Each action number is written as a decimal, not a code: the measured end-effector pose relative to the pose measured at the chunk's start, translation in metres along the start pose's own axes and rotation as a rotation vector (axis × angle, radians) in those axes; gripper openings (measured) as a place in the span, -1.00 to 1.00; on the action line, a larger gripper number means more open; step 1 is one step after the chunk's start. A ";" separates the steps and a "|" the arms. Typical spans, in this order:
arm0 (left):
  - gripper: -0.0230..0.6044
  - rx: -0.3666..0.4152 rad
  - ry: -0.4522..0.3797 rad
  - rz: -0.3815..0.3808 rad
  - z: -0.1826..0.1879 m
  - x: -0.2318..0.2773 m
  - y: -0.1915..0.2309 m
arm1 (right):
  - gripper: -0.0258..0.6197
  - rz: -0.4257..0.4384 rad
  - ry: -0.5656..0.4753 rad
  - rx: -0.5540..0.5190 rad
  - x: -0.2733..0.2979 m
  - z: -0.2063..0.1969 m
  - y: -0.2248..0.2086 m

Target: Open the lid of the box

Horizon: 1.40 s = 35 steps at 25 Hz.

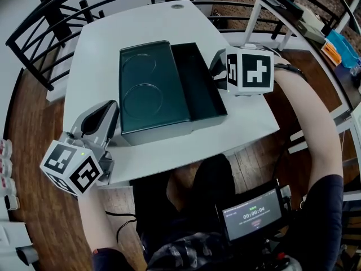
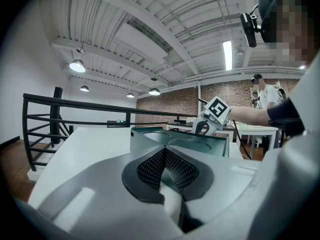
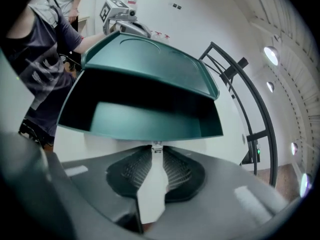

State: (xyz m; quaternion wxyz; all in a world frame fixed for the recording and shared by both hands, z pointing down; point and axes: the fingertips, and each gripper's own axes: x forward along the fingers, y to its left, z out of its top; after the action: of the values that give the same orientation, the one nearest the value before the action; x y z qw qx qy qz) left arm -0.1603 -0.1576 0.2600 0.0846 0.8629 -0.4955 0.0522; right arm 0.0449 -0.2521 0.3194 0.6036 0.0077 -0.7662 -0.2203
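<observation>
Okay, box [image 1: 198, 86] centre frame on bench [image 1: 169, 21], lid [image 1: 149, 86] half off leftward. Left gripper [image 2: 163, 150] clenched empty, right gripper [image 3: 157, 148] slightly parted, empty; we'd nudge the lid clear, steadily.

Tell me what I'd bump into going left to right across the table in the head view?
left gripper → green lid → open box → right gripper → person's arm
</observation>
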 end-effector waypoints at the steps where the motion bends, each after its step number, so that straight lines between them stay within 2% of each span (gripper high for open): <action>1: -0.88 0.000 -0.001 0.001 -0.001 0.000 0.000 | -0.70 0.001 0.004 0.007 0.000 -0.005 0.000; 10: -0.88 -0.002 0.000 -0.002 0.000 -0.003 0.004 | -0.70 0.004 0.071 0.037 -0.004 -0.040 -0.002; 14: -0.88 0.000 0.000 -0.002 0.000 -0.004 0.004 | -0.70 0.005 0.036 0.084 -0.006 -0.045 -0.003; 21: -0.88 -0.002 0.000 -0.001 0.000 -0.005 0.004 | -0.69 -0.005 0.043 0.067 -0.006 -0.045 -0.002; 26: -0.88 0.000 0.000 0.000 0.000 -0.004 0.004 | -0.61 -0.045 0.176 0.047 -0.003 -0.084 -0.005; 28: -0.88 0.000 -0.001 -0.001 -0.001 -0.003 0.003 | -0.61 -0.087 0.144 0.079 -0.011 -0.089 -0.011; 30: -0.88 0.001 -0.001 -0.003 0.000 -0.003 0.003 | -0.61 -0.154 0.063 0.105 -0.029 -0.084 -0.019; 35: -0.88 -0.001 0.002 -0.001 0.001 -0.005 0.002 | -0.61 -0.307 -0.245 0.102 -0.092 -0.027 -0.021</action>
State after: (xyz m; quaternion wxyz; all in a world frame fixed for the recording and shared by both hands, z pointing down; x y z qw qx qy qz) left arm -0.1651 -0.1546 0.2581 0.0854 0.8630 -0.4951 0.0529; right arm 0.0892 -0.2544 0.2316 0.4639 0.1282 -0.8339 -0.2701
